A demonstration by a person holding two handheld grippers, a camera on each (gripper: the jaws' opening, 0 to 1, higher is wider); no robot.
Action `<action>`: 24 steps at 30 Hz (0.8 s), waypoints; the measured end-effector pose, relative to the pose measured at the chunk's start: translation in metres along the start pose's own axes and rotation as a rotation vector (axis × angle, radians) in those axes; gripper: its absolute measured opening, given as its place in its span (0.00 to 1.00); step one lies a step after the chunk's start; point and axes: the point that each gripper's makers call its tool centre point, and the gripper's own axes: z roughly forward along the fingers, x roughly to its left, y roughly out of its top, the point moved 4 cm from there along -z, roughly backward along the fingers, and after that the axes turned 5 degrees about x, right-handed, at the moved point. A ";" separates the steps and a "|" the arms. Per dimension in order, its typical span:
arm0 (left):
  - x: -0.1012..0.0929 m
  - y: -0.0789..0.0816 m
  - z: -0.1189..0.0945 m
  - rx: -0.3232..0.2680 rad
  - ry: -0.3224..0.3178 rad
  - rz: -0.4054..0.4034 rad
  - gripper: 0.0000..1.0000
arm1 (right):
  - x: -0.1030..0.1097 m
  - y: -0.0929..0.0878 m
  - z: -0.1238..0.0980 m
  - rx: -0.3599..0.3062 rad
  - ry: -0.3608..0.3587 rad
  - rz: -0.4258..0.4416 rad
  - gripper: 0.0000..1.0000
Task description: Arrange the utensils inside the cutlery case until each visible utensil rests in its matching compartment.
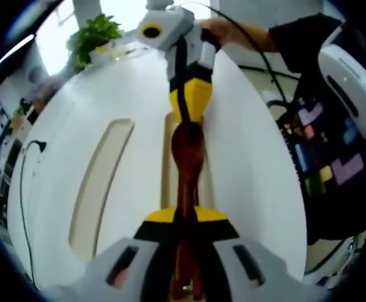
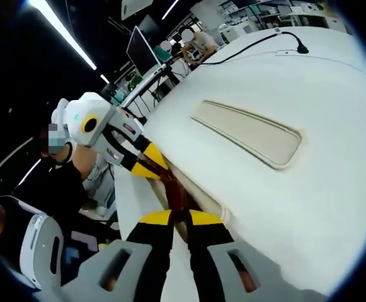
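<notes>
**Holding one wooden utensil between both grippers, over its slot**

Looking along the left gripper (image 1: 184,217), its jaws are clamped on the near end of a dark wooden utensil (image 1: 188,165), probably a spoon. The utensil's long axis runs from 6 o'clock straight toward 12 o'clock, and at its far end the right gripper (image 1: 191,110) comes down from 12 o'clock with its yellow-tipped jaws closed on it. Under the utensil lies a long beige compartment (image 1: 168,160) of the white cutlery case (image 1: 252,163), parallel to the utensil. A second compartment (image 1: 101,185) sits at 9 o'clock, well apart. A potted plant (image 1: 94,36) stands at 11 o'clock beyond the case.

From the right gripper view, the right gripper (image 2: 179,221) has its jaws shut on the utensil (image 2: 174,192), which heads toward 10 o'clock, where the left gripper (image 2: 150,162) grips its other end. The utensil rests along the near compartment's edge (image 2: 211,204); whether it lies fully inside I cannot tell. The other compartment (image 2: 249,132) is at 1 o'clock. A black cable (image 2: 258,43) crosses the table at 12 o'clock.

By my judgement, the next move turns on the utensil's axis matching the slot directly beneath: both grippers are equally close and need only lower and let go.
</notes>
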 end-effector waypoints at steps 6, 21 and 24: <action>0.001 -0.001 0.000 -0.008 0.000 -0.009 0.10 | -0.002 0.003 -0.005 -0.015 -0.006 0.000 0.07; 0.013 0.002 -0.021 -0.105 0.040 -0.073 0.11 | 0.002 0.016 -0.017 -0.066 -0.015 -0.055 0.07; 0.024 -0.001 -0.030 -0.146 0.086 -0.128 0.11 | -0.001 0.022 -0.021 -0.089 -0.023 -0.063 0.07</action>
